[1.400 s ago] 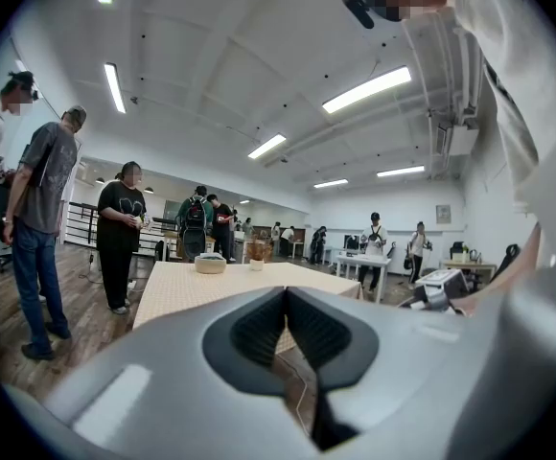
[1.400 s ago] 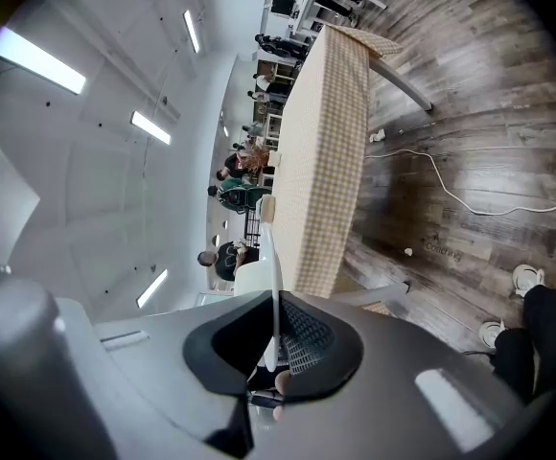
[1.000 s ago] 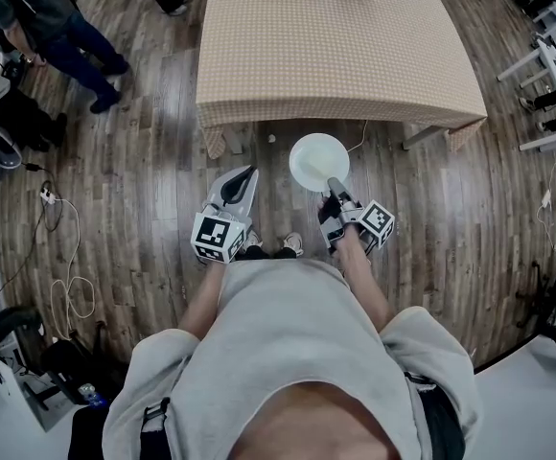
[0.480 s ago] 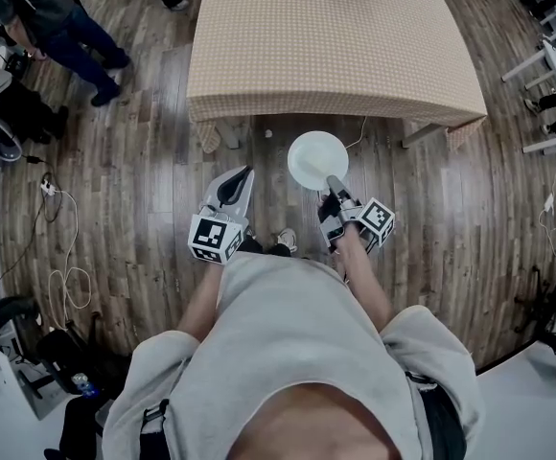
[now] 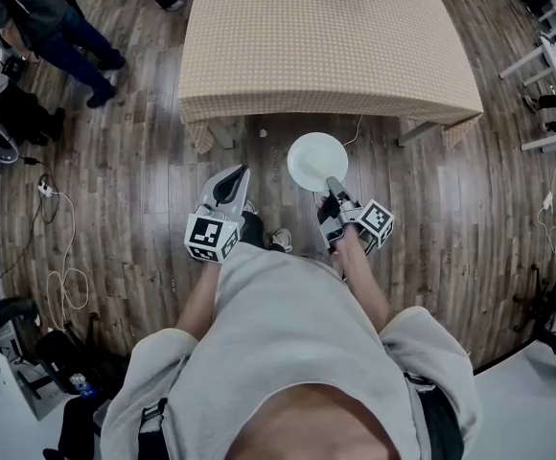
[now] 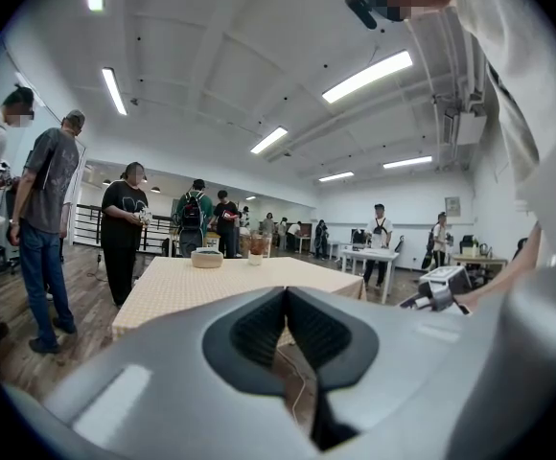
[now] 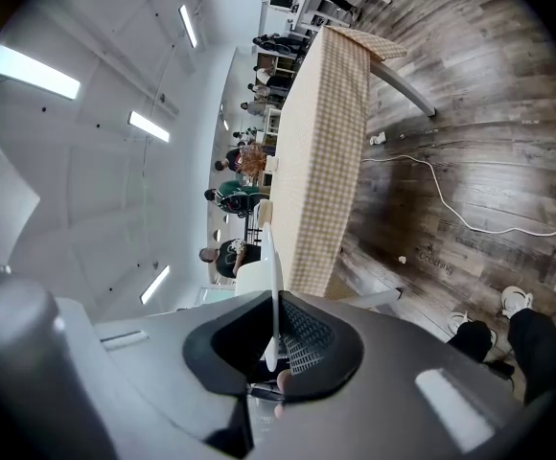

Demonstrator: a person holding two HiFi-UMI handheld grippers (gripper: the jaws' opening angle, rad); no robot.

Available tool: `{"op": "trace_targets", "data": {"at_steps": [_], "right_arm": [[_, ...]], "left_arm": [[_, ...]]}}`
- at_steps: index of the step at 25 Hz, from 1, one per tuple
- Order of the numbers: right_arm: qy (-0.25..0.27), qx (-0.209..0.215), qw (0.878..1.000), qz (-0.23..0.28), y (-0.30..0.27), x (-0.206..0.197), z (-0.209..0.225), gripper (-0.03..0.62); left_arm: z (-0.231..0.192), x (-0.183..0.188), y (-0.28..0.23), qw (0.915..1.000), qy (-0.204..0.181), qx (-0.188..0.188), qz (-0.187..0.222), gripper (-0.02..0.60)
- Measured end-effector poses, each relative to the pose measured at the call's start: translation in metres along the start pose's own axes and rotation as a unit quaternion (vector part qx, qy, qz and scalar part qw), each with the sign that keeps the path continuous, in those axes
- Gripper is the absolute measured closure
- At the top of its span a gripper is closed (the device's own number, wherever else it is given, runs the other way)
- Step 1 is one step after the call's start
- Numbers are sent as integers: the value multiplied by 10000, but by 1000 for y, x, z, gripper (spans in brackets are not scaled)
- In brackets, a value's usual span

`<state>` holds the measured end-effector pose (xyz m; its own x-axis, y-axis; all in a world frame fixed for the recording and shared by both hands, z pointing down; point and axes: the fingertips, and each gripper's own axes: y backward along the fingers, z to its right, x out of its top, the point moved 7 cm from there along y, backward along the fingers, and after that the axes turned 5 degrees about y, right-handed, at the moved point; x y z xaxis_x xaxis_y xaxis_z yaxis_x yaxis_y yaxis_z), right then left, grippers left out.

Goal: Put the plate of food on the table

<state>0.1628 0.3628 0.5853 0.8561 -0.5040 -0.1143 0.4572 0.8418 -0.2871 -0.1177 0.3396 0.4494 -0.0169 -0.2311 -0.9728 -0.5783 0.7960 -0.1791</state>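
- As its jaws were clamped on the near rim of the white plate (image 5: pixel 316 159), the right gripper (image 5: pixel 333 184) was entered as grasping.
- Left gripper (image 6: pixel 285 300): jaws drawn together, nothing carried between them.
- Plate, position: held out level above the wooden floor (image 5: pixel 144 180), just short of the near edge of the table (image 5: pixel 326 56), not yet over it. No food could be made out on it.
- Plate, handling (as judged): stiff, light, smooth-glazed and breakable. A one-sided rim pinch was judged liable to let it tip or slip. The rim was judged the only sensible hold.
- Head view: the plate's round face and its place relative to the table were shown. The pads' contact was not.
- Right gripper view: the plate was shown edge-on as a thin white line pinched between the pads, with a cable (image 7: pixel 470 220) on the floor beyond.
- Left gripper view: the tabletop was seen nearly level, with a bowl (image 6: pixel 206 258) at its far end and people standing behind. The plate was not shown.
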Motion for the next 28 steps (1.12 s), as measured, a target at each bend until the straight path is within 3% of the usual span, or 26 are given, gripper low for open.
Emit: {"op": "trace_targets", "data": {"at_steps": [19, 22, 28], "right_arm": [[5, 89, 9998, 150, -42, 35, 1, 580], [-8, 262, 9994, 209, -58, 42, -4, 580], [-50, -30, 9998, 185, -97, 58, -10, 582]], "left_arm": [[-27, -5, -57, 9998, 115, -158, 7, 572], [-39, -4, -72, 9997, 139, -199, -4, 572], [-70, 4, -108, 9995, 170, -261, -24, 571]]}}
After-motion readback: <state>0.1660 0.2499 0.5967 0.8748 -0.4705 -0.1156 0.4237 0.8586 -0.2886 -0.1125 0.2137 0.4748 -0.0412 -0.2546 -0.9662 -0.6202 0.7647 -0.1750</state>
